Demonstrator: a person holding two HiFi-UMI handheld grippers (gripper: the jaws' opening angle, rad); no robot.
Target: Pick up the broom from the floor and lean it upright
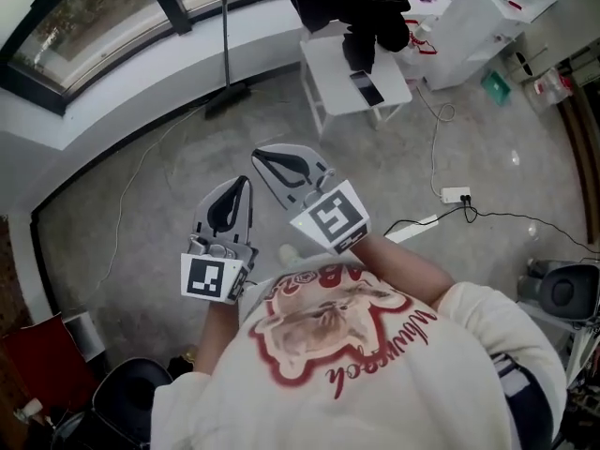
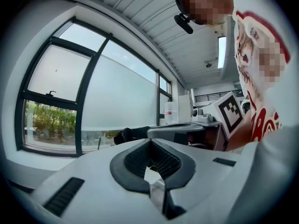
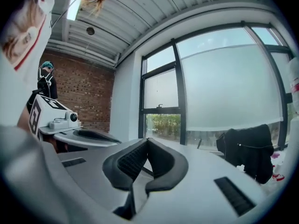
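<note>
The broom [image 1: 225, 36] has a thin black handle and stands upright, leaning against the white ledge under the window, with its dark head [image 1: 228, 101] on the grey floor. Both grippers are held close to the person's chest, well back from it, pointing level toward the window. My left gripper [image 1: 247, 182] is shut, and the left gripper view shows its black pads [image 2: 161, 160] meeting with nothing between them. My right gripper [image 1: 261, 154] sits just right of it, also shut and empty, its pads [image 3: 131, 161] closed together.
A small white table [image 1: 330, 73] stands right of the broom, with a black garment [image 1: 342, 3] and a phone [image 1: 367, 89] on it. A power strip [image 1: 456, 195] and cables lie on the floor at the right. A black chair [image 1: 131, 397] is at bottom left.
</note>
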